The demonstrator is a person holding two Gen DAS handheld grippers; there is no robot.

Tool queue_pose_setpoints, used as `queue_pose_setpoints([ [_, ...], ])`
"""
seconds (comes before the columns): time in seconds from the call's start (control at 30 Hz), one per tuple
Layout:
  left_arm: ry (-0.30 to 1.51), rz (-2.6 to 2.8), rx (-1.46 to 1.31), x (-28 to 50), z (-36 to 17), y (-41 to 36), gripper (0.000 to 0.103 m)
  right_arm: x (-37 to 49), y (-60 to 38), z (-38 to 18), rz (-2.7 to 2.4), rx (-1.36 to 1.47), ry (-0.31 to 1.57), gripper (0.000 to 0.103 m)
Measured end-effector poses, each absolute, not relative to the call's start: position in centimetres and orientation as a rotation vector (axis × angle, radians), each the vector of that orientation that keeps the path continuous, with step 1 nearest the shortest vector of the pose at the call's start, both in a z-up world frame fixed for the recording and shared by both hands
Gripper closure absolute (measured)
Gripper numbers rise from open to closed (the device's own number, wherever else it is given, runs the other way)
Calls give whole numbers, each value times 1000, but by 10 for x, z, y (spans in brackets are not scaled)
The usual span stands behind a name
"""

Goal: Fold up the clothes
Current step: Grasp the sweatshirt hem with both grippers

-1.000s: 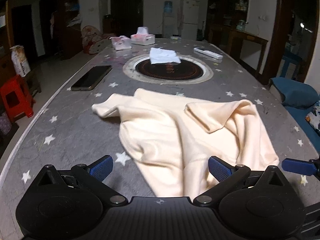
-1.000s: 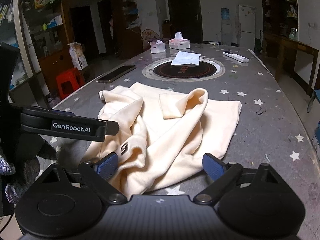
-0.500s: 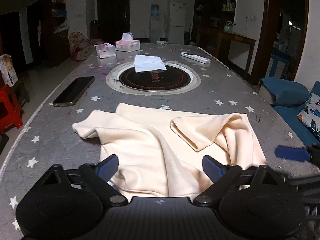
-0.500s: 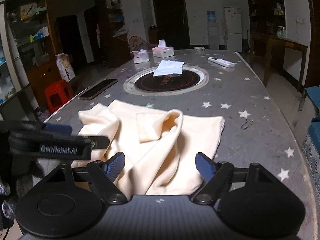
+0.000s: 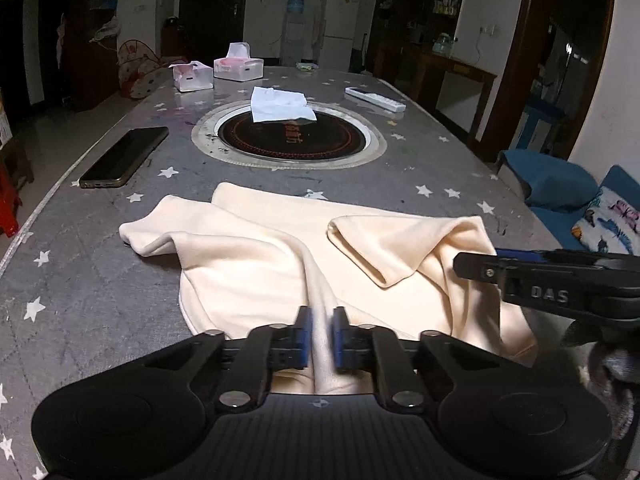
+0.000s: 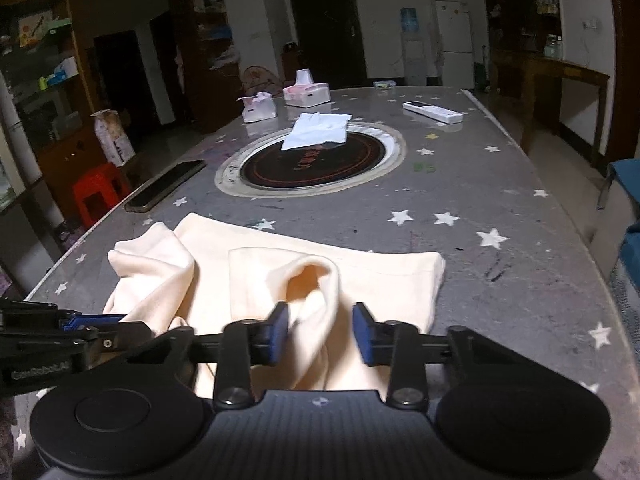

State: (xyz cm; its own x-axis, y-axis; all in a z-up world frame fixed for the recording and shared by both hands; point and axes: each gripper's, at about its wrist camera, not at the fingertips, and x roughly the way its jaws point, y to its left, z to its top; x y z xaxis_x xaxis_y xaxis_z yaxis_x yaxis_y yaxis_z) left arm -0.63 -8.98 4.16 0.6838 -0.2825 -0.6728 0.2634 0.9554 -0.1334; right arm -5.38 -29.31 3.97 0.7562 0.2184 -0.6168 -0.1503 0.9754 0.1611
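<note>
A cream garment lies rumpled on the grey star-patterned table, with a sleeve folded over its middle. My left gripper is shut on a ridge of the garment's near edge. In the right wrist view the garment lies below my right gripper, whose jaws are partly closed around a raised fold of the cloth, with a gap still showing on the right side. The right gripper also shows at the right of the left wrist view; the left gripper shows at the lower left of the right wrist view.
A black phone lies at the table's left edge. A round inset hotplate with a white cloth on it sits mid-table. Tissue boxes and a remote lie farther back. A red stool stands left of the table.
Both grippers moved forward and down onto the garment's near edge. The left jaws closed on a fold of cloth. The right jaws narrowed around another fold.
</note>
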Motion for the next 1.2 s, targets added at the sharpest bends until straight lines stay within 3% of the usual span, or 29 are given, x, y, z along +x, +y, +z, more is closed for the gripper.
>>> queue_pose_setpoints([
  [0.1, 742, -298, -55, -11, 46, -80, 97, -55, -294, 41, 216, 107, 668, 93],
  [0.17, 730, -284, -74, -17, 49, -70, 98, -61, -297, 47, 204, 109, 640, 98],
  [0.4, 731, -283, -167, -24, 57, -46, 98, -83, -314, 65, 173, 134, 577, 99],
  [0.5, 732, -297, -148, -22, 58, -57, 88, -81, -314, 61, 170, 138, 592, 95],
  [0.53, 733, -305, -137, -21, 58, -62, 78, -80, -313, 60, 171, 137, 597, 95],
  [0.57, 735, -312, -127, -19, 58, -67, 62, -79, -312, 58, 171, 137, 603, 92],
  [0.63, 741, -318, -106, -15, 55, -76, 48, -78, -310, 54, 172, 136, 614, 86],
  [0.67, 746, -320, -98, -12, 53, -80, 48, -75, -310, 53, 172, 135, 619, 79],
  [0.73, 762, -326, -90, -7, 48, -85, 48, -70, -308, 50, 170, 134, 630, 78],
  [0.8, 778, -321, -78, -2, 42, -88, 51, -64, -305, 47, 177, 133, 642, 77],
  [0.83, 784, -325, -81, -1, 40, -88, 58, -62, -304, 45, 181, 133, 647, 77],
  [0.87, 789, -335, -86, -1, 39, -88, 77, -59, -302, 43, 183, 131, 651, 77],
  [0.97, 789, -361, -107, -3, 38, -82, 95, -48, -297, 36, 182, 122, 676, 77],
  [1.03, 771, -358, -116, -8, 41, -76, 98, -45, -294, 32, 191, 117, 688, 78],
  [1.1, 748, -351, -131, -14, 47, -68, 99, -47, -291, 33, 206, 102, 679, 96],
  [1.2, 726, -332, -141, -22, 54, -57, 100, -55, -288, 39, 201, 62, 636, 99],
])
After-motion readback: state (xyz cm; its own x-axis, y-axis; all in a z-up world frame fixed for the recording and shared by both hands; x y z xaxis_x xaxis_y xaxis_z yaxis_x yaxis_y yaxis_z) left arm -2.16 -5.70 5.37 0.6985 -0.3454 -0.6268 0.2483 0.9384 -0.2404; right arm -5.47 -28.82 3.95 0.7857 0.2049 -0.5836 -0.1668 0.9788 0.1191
